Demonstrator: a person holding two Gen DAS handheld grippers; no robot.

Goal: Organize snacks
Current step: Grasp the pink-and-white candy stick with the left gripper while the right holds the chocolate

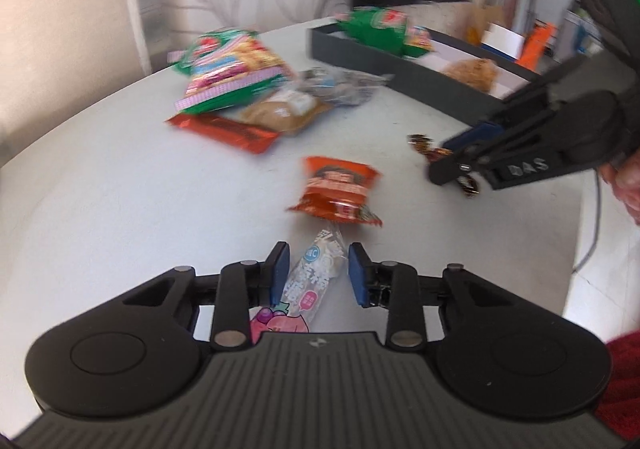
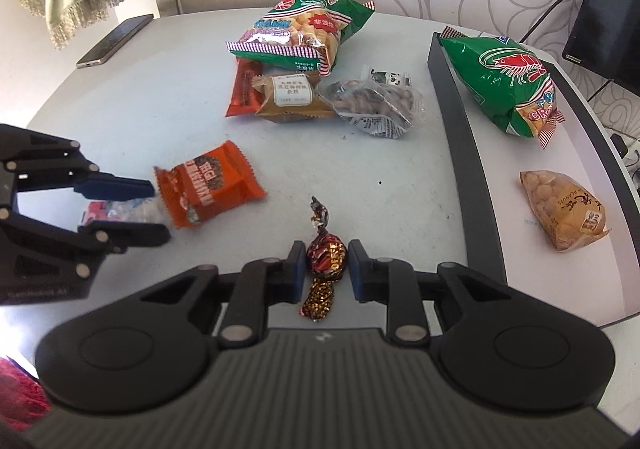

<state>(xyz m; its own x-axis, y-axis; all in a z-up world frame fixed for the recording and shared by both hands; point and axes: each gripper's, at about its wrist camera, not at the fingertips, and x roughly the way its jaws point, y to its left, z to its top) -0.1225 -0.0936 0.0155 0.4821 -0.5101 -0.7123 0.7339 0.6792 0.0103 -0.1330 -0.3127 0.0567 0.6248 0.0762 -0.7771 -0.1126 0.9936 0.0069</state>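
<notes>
Currently on the white table [image 2: 160, 89], item by item.

Left gripper [image 1: 318, 273]: jaws partly closed around a clear candy packet [image 1: 316, 269]. The blue pads [image 1: 280, 269] stand either side of it; the left pad looks to touch the wrapper and the right pad shows a sliver of gap, though blur makes contact hard to judge. Packet lies at lower centre of the left wrist view, long axis running up the frame along the fingers, tilted slightly right; pink printed end nearest the camera, clear twisted end pointing at the orange packet.

Orange packet [image 1: 336, 189]: flat, just beyond the candy packet's far end, long axis across the frame. In the right wrist view it sits left of centre, tilted.

Right gripper [image 2: 323, 269]: closed on a wrapped chocolate [image 2: 326, 255], both pads pressing its round middle. Chocolate sits at lower centre; long axis runs up the frame, one twisted tail toward the camera, the other pointing away.

Tray [image 2: 460, 137]: dark rim, right side of the right wrist view, holding a green shrimp-cracker bag [image 2: 508, 81] and a peanut bag [image 2: 564, 209]. It lies to the right of the chocolate, nearer the right hand than the left.

Unsorted pile [image 2: 304, 81]: upper centre, several bags overlapping.

Phone [image 2: 116, 39]: upper left, near the table edge.
</notes>
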